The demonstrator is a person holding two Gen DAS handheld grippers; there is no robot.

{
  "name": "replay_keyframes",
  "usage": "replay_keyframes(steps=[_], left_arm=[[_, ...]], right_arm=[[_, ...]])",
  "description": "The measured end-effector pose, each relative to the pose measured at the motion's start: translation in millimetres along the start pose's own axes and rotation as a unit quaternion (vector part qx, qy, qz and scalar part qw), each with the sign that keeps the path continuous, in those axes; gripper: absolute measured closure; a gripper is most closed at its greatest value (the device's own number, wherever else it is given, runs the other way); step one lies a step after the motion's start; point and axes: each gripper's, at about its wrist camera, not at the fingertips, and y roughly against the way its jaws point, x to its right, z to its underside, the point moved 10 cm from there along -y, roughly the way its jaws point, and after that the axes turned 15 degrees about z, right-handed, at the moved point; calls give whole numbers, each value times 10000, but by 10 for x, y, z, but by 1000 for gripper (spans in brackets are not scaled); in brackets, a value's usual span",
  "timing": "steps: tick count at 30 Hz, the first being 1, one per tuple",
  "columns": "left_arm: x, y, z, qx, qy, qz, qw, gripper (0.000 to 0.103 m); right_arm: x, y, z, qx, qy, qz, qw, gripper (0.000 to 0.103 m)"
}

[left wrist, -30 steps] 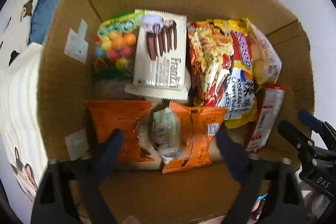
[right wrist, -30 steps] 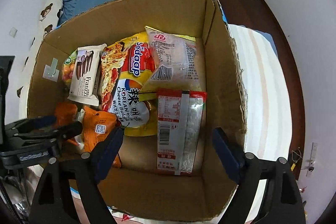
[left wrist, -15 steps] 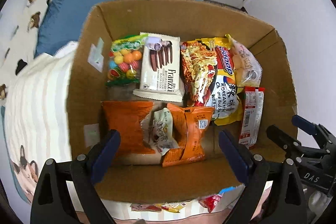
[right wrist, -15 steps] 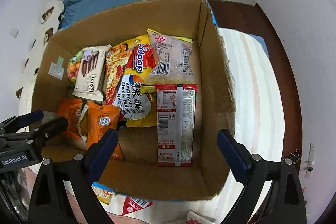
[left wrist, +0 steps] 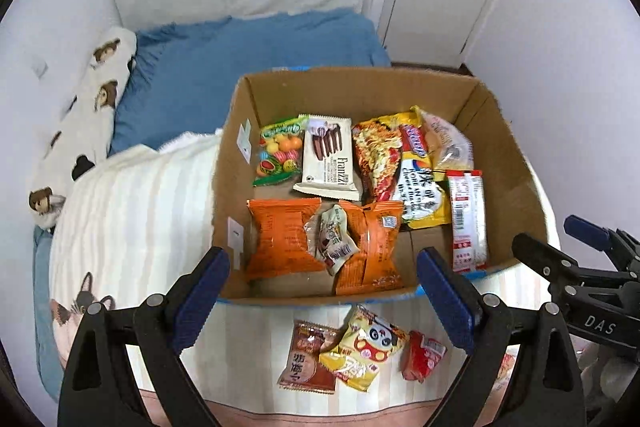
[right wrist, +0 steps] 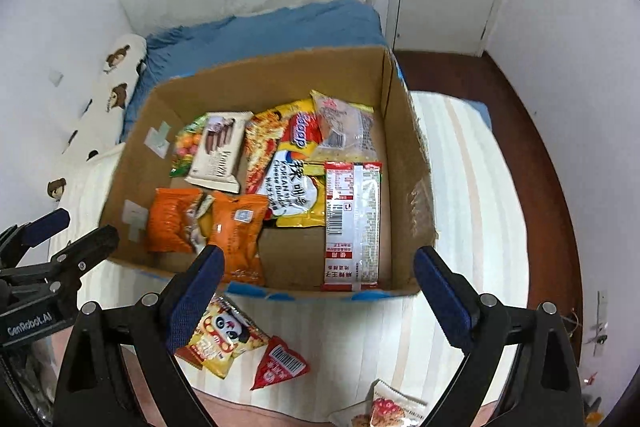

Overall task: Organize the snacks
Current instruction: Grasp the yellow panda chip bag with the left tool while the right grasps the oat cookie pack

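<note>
Brown cardboard box [left wrist: 516, 163] on the striped bed cover [left wrist: 132, 211], holding: two orange foil packets [left wrist: 284, 239], white wafer pack [left wrist: 328, 163], yellow noodle bag [left wrist: 416, 179], red-and-clear long packet [right wrist: 352, 223]. Loose on the bed by the box's near edge: yellow panda packet [left wrist: 364, 347]. My left jaws [left wrist: 324, 299] gape wide, empty; my right jaws [right wrist: 316, 303] have just been opening, nothing between them.

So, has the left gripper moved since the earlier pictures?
Yes. The left gripper has drawn back and up out of the cardboard box, now above loose packets outside it.
</note>
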Motion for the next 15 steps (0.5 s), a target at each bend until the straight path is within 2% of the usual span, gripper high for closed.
replay_keyframes(steps=[5,15], left_arm=[[61,312,73,326,-136,-95,9993,7],[218,828,246,873,-190,54,9960,7]], right_arm=[[-3,373,89,352,-91,-118,9993,6],[65,994,315,821,-311,-301,9957,6]])
